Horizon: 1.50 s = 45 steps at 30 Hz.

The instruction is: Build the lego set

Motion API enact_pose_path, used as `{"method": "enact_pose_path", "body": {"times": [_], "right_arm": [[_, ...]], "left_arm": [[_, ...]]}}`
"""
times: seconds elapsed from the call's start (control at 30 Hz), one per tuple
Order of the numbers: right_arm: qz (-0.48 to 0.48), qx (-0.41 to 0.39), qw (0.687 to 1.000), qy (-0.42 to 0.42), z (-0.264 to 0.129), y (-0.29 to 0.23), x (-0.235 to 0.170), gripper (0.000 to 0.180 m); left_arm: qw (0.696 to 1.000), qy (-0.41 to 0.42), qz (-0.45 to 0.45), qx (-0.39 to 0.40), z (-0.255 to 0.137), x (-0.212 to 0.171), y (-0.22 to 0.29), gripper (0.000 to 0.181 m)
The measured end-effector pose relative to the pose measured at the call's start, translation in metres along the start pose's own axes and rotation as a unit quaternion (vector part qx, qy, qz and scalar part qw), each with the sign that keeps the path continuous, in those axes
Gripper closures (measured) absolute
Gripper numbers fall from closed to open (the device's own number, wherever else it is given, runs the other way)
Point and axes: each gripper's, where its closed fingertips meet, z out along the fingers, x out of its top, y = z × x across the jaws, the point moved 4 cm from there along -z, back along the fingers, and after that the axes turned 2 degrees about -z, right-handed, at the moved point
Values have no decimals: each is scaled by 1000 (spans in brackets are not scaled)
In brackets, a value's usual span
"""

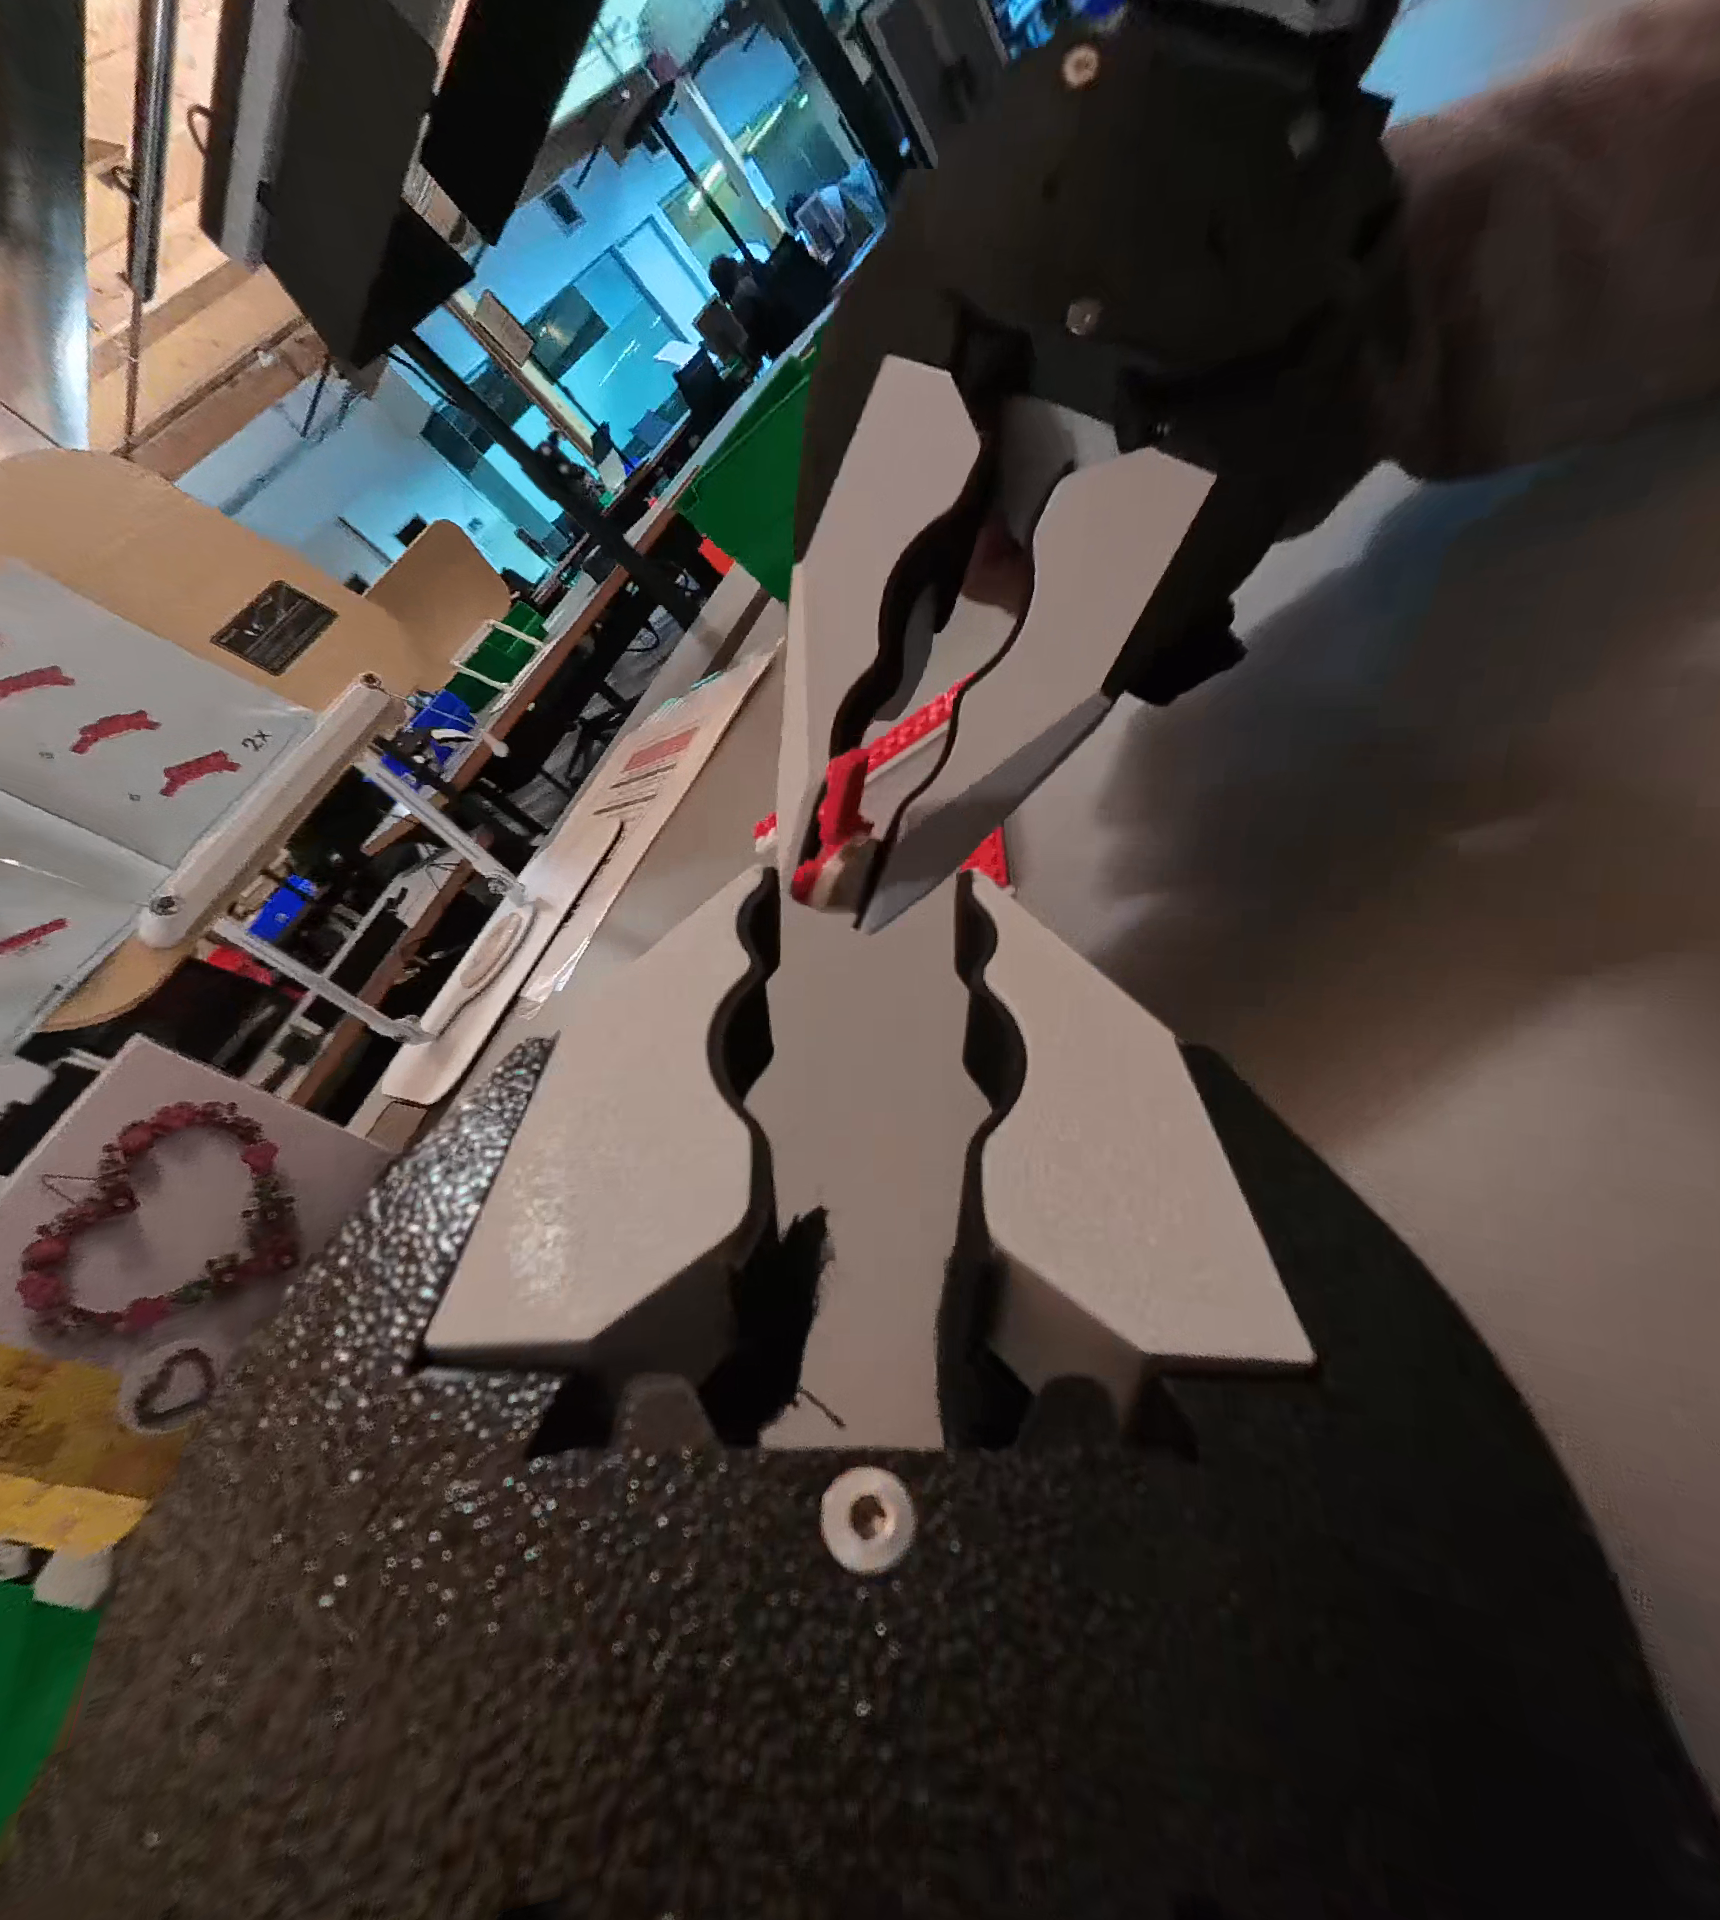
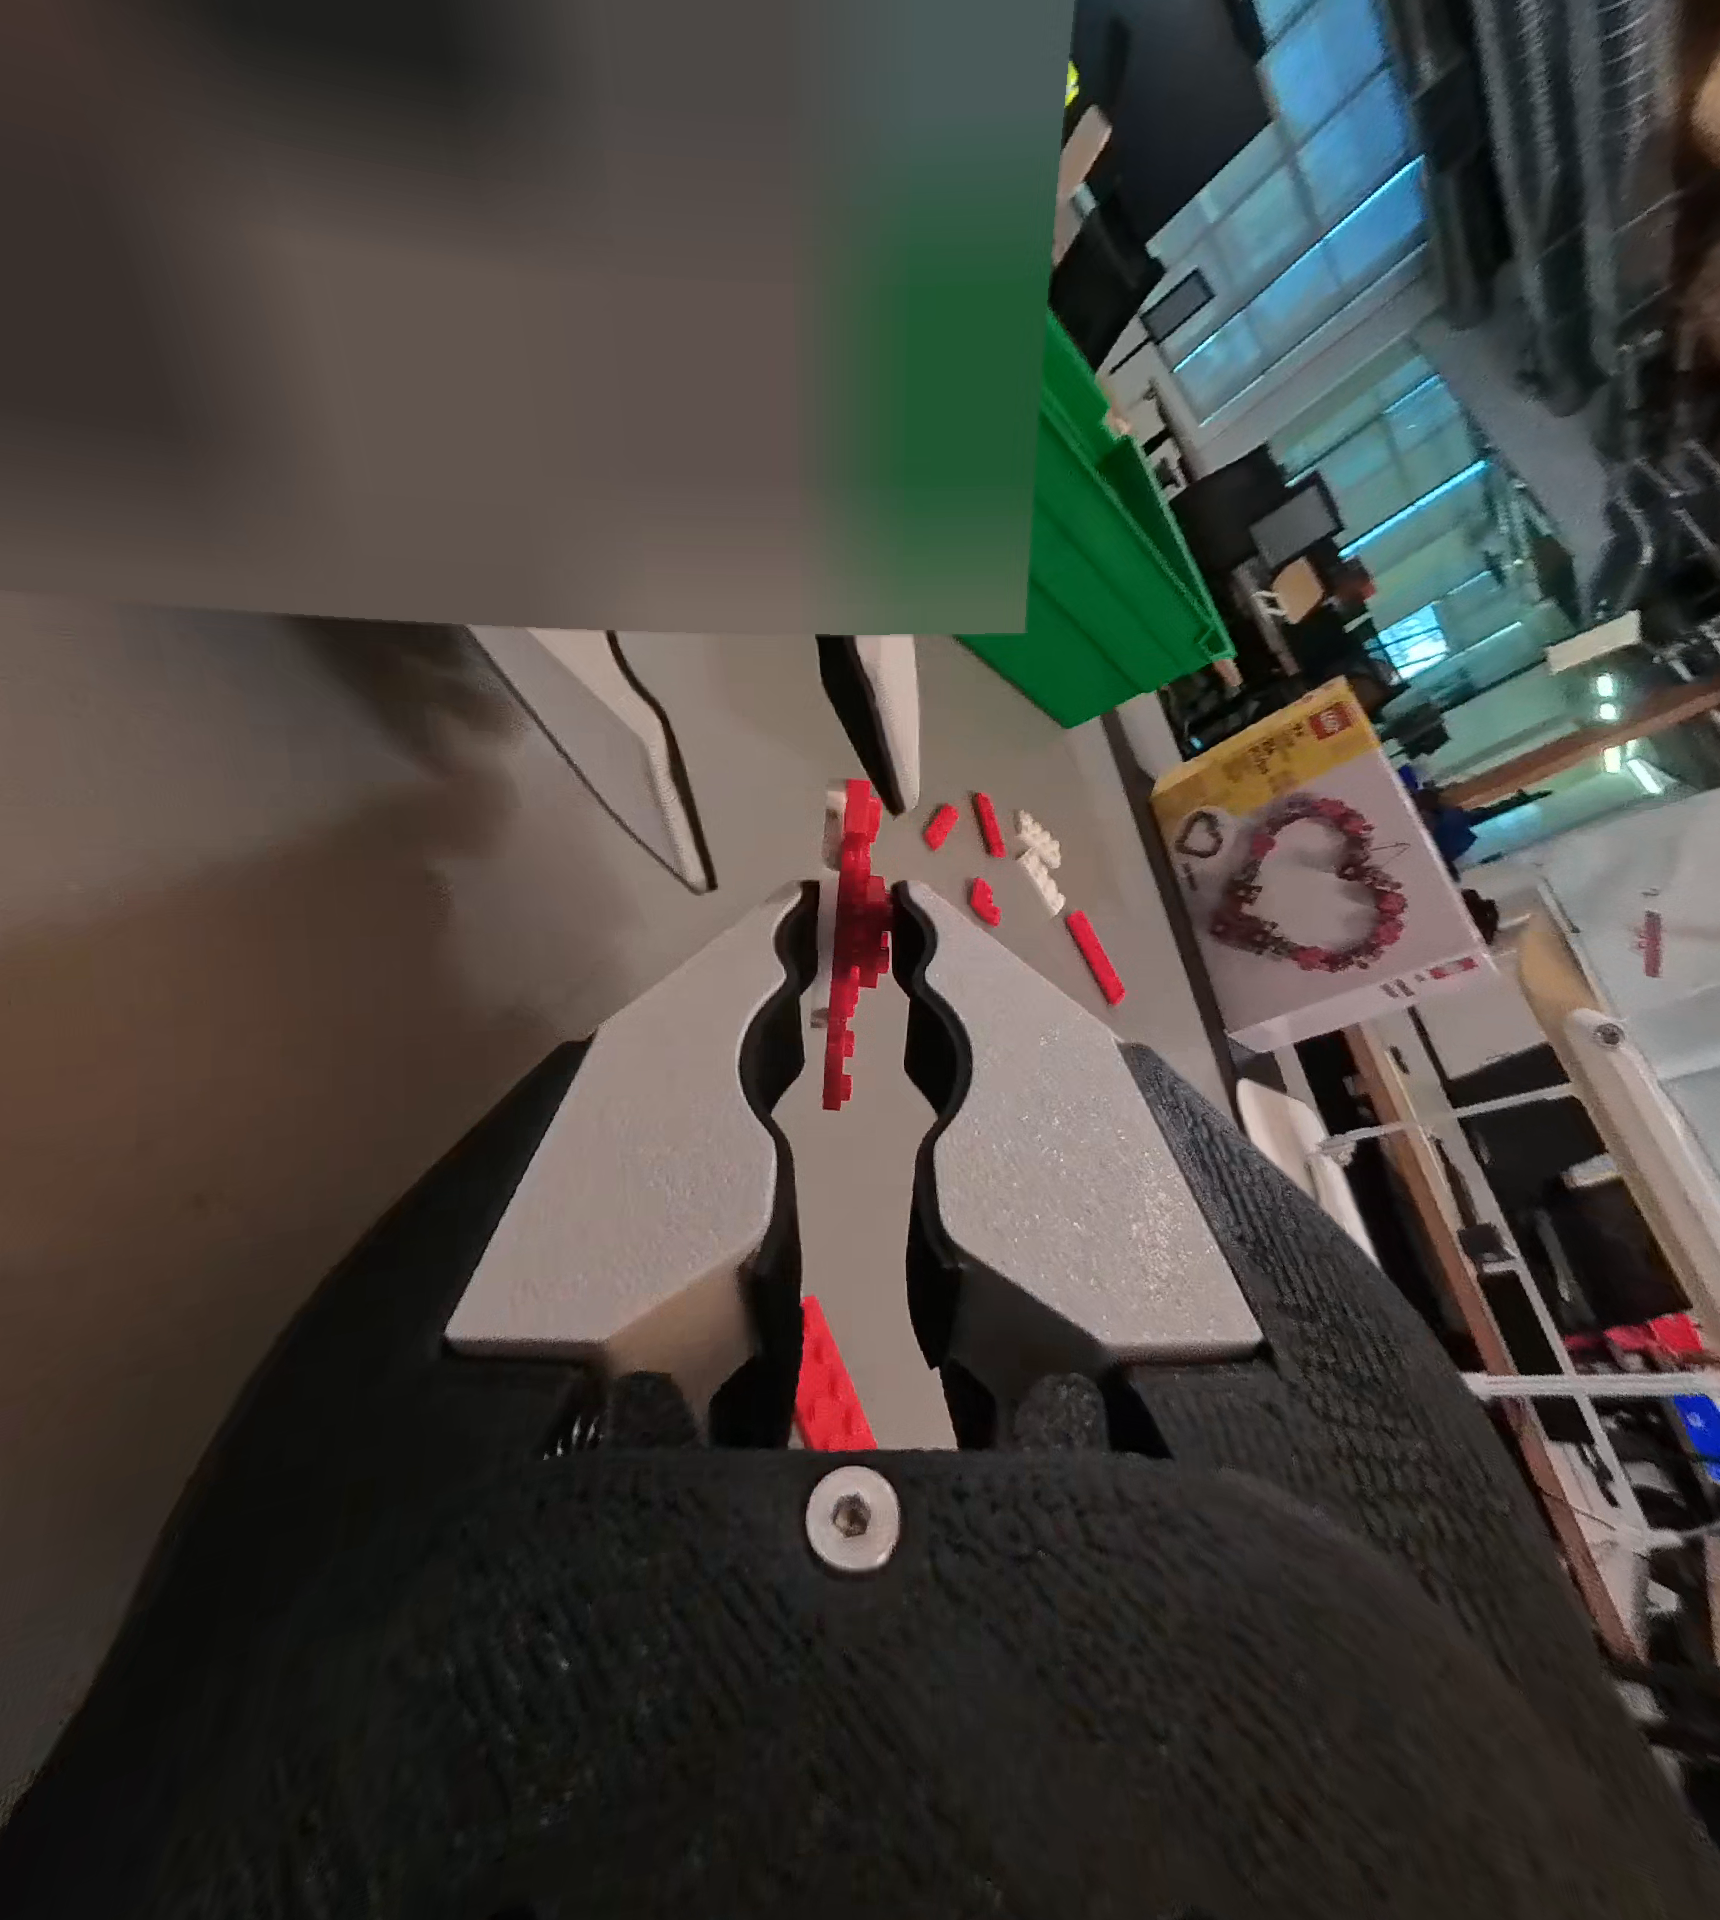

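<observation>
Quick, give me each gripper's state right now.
Left gripper: open, holding nothing.
Right gripper: shut on the red lego assembly, clamped between its fingertips.

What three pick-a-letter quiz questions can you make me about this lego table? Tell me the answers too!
1. Where do the loose red pieces lie?
A. in a cup
B. on the grey table
C. on a chair

2. What colour is the big bin behind them?
A. green
B. purple
C. orange

3. What is the right gripper doing?
A. hanging open and empty
B. holding a spoon
C. pinching the red lego assembly

Answers: 1 B, the pieces lie flat on the grey top. 2 A, its walls are bright green. 3 C, the fingers close on the red build from both sides.
</observation>
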Motion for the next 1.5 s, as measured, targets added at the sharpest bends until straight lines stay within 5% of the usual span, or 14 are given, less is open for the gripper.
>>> {"method": "enact_pose_path", "body": {"times": [0.2,0.47,1.5], "right_arm": [[-15,38,998,-36,6,-13,-5,168],[2,80,992,-95,16,-26,-17,168],[82,134,987,22,0,-26,2,168]], "left_arm": [[998,-35,60,8,2,-10,4,170],[987,-106,113,-33,6,-26,13,174],[996,13,15,-89,-6,-6,14,174]]}}
